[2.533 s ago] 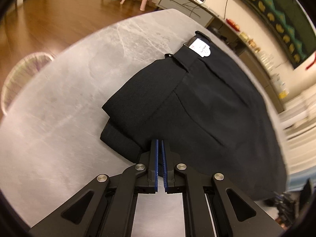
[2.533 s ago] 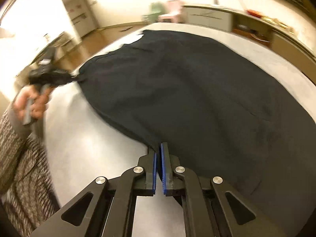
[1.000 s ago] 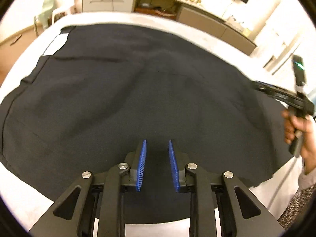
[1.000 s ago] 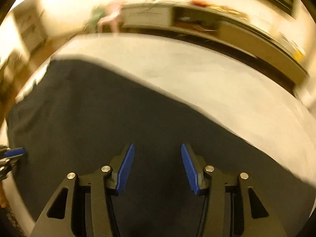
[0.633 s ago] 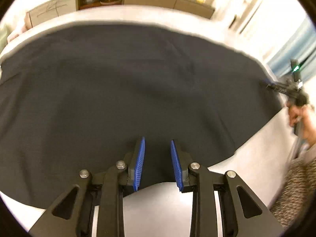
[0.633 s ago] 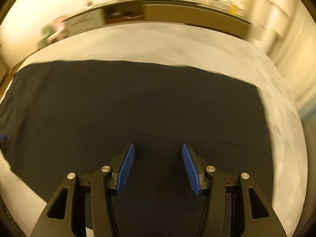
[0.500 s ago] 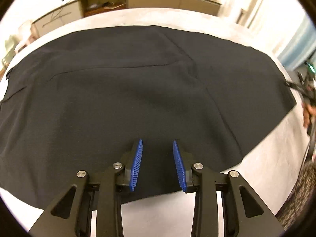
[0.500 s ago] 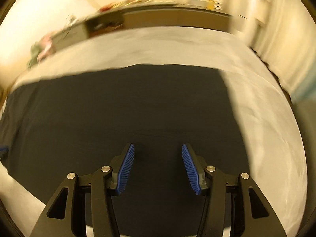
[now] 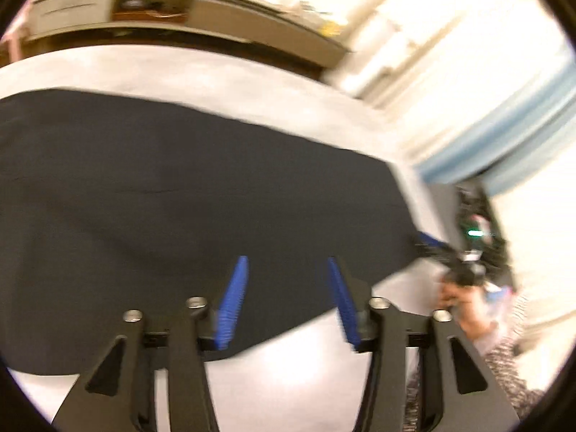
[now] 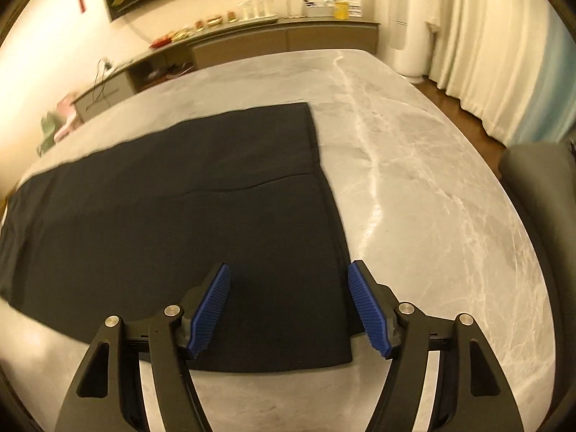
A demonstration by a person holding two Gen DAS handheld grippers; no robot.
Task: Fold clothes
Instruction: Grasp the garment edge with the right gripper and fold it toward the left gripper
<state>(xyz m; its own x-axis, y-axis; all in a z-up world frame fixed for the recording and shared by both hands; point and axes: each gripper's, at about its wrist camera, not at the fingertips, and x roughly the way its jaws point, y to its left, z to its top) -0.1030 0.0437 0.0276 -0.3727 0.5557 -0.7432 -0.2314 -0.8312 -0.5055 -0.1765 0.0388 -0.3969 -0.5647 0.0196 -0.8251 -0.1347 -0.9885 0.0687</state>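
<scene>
A pair of black trousers (image 10: 187, 194) lies flat and stretched out on the grey marble table (image 10: 432, 187). My right gripper (image 10: 288, 309) is open just above the trousers' near right corner, its blue pads on either side of the hem edge. In the blurred left wrist view the same black trousers (image 9: 172, 194) fill the left and middle. My left gripper (image 9: 286, 298) hangs open over their near edge. The right gripper (image 9: 432, 248), held in a hand, shows small at the trousers' far right corner.
A long low sideboard (image 10: 252, 36) with small items lines the far wall. White curtains (image 10: 486, 54) hang at the right, and a dark chair back (image 10: 536, 180) stands by the table's right edge. Bare marble lies right of the trousers. A patterned sleeve (image 9: 504, 370) is at lower right.
Both grippers were shut on the trousers 2.5 s ago and have since let go and opened wider. Both views swung right towards the trousers' hem end, and the trousers now lie spread flat.
</scene>
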